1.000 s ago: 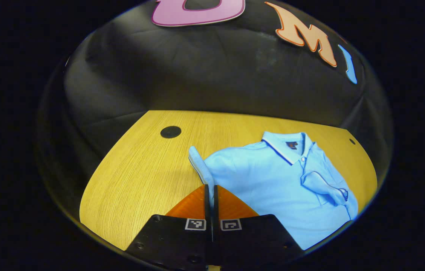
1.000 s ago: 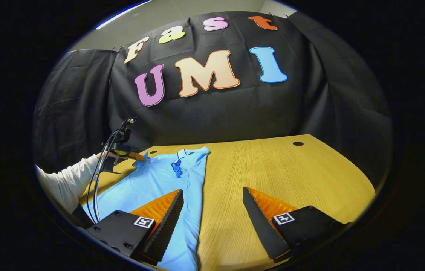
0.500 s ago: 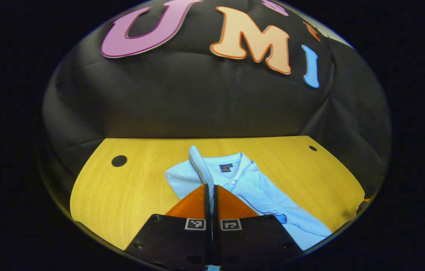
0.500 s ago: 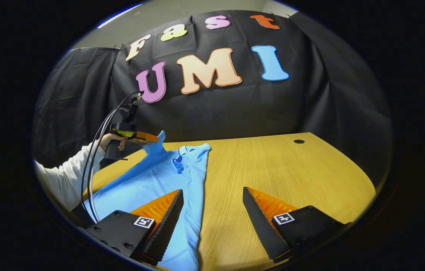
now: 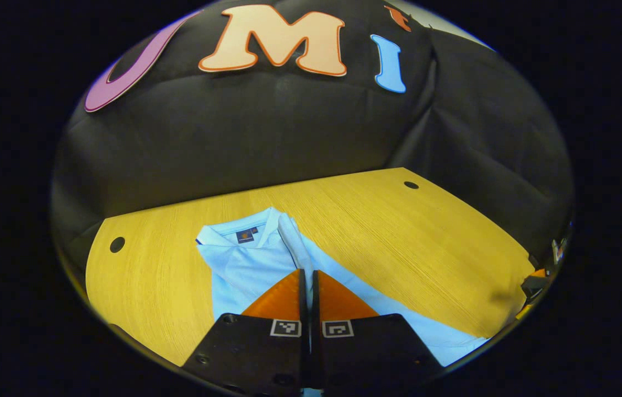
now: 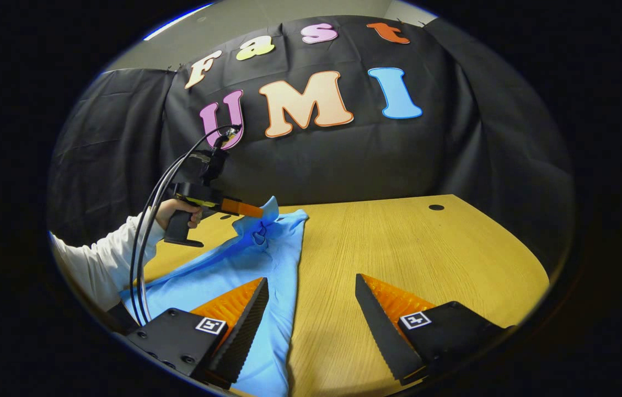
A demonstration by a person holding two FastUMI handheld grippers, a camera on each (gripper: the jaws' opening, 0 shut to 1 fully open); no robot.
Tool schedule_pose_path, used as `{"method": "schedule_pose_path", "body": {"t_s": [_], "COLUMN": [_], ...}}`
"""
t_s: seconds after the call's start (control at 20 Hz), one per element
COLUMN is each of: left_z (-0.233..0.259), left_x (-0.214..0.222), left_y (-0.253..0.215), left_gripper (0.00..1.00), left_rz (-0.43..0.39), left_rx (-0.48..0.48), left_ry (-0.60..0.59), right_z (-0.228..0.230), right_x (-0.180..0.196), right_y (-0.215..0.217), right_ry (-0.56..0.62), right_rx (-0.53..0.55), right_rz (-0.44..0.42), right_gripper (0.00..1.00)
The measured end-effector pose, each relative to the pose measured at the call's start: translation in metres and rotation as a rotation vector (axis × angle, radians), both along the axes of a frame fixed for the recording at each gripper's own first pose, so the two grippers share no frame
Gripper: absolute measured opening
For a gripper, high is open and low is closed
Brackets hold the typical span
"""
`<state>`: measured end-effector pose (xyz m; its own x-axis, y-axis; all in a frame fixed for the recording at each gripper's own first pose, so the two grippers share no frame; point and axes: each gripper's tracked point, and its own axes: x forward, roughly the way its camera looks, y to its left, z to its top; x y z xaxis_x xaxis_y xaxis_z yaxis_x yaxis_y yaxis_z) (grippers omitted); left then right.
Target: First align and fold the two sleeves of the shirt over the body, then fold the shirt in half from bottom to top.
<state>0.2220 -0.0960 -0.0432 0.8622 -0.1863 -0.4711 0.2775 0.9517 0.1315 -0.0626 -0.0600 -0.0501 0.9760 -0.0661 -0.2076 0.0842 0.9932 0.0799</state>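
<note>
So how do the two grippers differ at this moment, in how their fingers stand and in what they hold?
The left gripper has its fingers pressed together on a sleeve of the blue shirt, while the right gripper has its fingers spread wide and holds nothing. The left gripper lifts the sleeve above the shirt's collar end; the right gripper sits at the shirt's near edge, over the wooden table. Both point toward the booth's back wall.

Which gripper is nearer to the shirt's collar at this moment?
Left. The left gripper is shut on a sleeve right beside the collar. The right gripper hangs open over the table, well back near the shirt's lower end.
</note>
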Motion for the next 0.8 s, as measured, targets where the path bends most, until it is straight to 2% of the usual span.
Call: {"method": "schedule_pose_path", "body": {"t_s": [0.35,0.4,0.45,0.5,0.6,0.75,0.8], "left_z": [-0.028,-0.029,-0.028,-0.027,-0.022,-0.008,-0.003], "left_x": [0.005,0.003,0.003,0.002,-0.002,-0.017,-0.026], "left_y": [-0.022,-0.026,-0.030,-0.033,-0.038,-0.032,-0.029], "left_gripper": [0.01,0.02,0.09,0.11,0.24,0.70,0.81], "left_rz": [0.008,0.002,-0.002,-0.008,-0.012,0.009,0.019], "left_rx": [0.027,0.020,0.013,0.007,0.016,0.032,0.024], "left_ry": [0.046,0.044,0.043,0.041,0.030,-0.008,-0.021], "right_z": [-0.006,-0.007,-0.007,-0.006,-0.008,-0.011,-0.011], "right_x": [-0.006,-0.007,-0.009,-0.011,-0.013,-0.018,-0.020], "right_y": [-0.002,-0.002,-0.002,-0.003,-0.001,0.006,0.007], "right_ry": [0.010,0.012,0.012,0.013,0.014,0.020,0.022], "right_rx": [0.018,0.015,0.010,0.007,0.014,0.010,0.003], "right_rz": [-0.001,-0.001,-0.003,-0.006,-0.002,0.007,0.010], "right_gripper": [0.99,0.98,0.98,0.98,0.98,0.98,0.98]}}
